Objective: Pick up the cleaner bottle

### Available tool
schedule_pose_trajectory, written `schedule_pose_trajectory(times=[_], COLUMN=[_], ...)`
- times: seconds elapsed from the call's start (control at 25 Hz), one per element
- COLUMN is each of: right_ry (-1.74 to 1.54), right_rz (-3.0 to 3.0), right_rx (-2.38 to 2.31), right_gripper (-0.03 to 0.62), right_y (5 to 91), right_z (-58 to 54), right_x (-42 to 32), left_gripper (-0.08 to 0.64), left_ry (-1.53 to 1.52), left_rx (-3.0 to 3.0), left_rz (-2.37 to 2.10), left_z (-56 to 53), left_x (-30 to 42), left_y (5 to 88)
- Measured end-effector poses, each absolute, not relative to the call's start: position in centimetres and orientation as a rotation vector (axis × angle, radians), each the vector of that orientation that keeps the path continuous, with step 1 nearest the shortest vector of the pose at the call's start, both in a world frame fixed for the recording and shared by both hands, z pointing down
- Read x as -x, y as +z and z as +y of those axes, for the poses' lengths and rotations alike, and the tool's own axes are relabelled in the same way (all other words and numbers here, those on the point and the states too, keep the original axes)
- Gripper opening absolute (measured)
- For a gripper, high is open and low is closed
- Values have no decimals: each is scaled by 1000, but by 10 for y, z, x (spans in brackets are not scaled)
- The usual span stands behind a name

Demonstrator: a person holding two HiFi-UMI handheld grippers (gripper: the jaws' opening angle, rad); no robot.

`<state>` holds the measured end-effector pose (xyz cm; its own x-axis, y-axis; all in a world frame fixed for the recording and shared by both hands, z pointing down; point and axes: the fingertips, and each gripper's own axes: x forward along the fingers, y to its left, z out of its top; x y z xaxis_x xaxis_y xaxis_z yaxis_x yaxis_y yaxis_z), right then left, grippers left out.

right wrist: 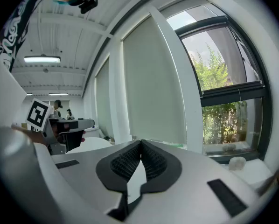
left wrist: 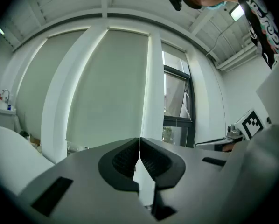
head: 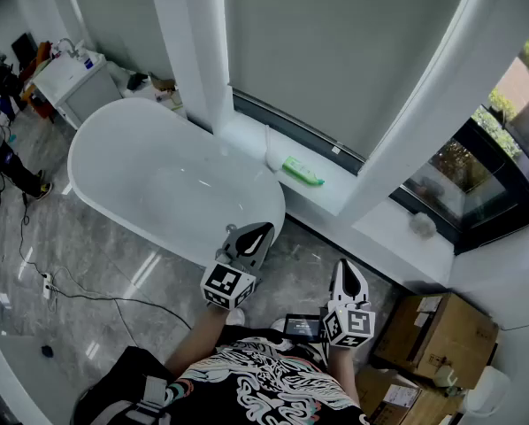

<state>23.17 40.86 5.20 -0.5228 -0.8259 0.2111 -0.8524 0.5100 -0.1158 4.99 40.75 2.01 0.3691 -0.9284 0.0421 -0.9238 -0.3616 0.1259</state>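
Close against the person's body, left gripper [head: 263, 229] and right gripper [head: 343, 265] are both shut tight, holding nothing, at the bathtub's [head: 105, 124] near end, apparently not yet reaching. Just beyond the bathtub, on the windowsill [head: 340, 200], lies what is probably the cleaner bottle [head: 302, 172], green.
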Motion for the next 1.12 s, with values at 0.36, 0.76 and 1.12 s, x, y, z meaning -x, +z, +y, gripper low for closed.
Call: schedule_pose_trajectory(times=[0.36,0.76,1.12], right_ry=[340,198,136], right_rz=[-2626,-2670,-2717], right_rx=[-1533,-1432,-1363], right_gripper=[26,26,28], right_y=[58,42,34], right_z=[426,403,388], right_x=[-176,-199,-235], left_gripper=[18,18,18], left_ry=[-49,36,87], left_rx=[-2391,-2551,-2565], left_rz=[-1759,-1740,-1813], left_z=[410,400,391], left_x=[33,-28,-69], left_y=[0,-7,-24])
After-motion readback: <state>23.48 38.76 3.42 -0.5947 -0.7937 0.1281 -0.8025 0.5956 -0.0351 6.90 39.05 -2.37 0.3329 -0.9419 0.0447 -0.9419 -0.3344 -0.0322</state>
